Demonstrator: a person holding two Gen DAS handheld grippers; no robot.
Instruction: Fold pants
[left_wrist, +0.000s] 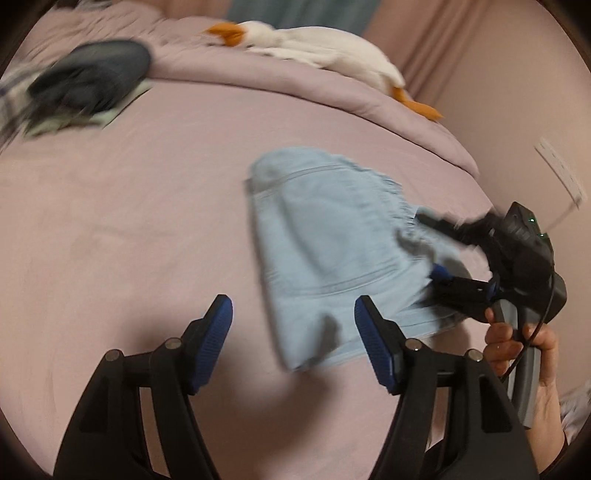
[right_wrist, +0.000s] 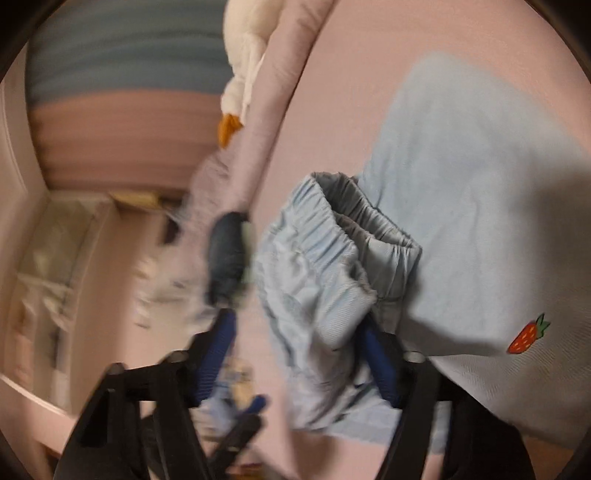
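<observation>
The left gripper (left_wrist: 293, 339) hangs with jaws apart and nothing between them just over the near edge of the folded light-blue cotton pants (left_wrist: 332, 254) on the pink bed sheet (left_wrist: 129, 221), while the right gripper (left_wrist: 430, 251), jaws parted too, has the elastic waistband bunched between its fingers, can't tell if it's pinching, white plush goose (left_wrist: 314, 44) further back.

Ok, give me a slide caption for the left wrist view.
Left tool hangs open over folded light blue pants on a pink bed; right tool at their waistband edge.
</observation>
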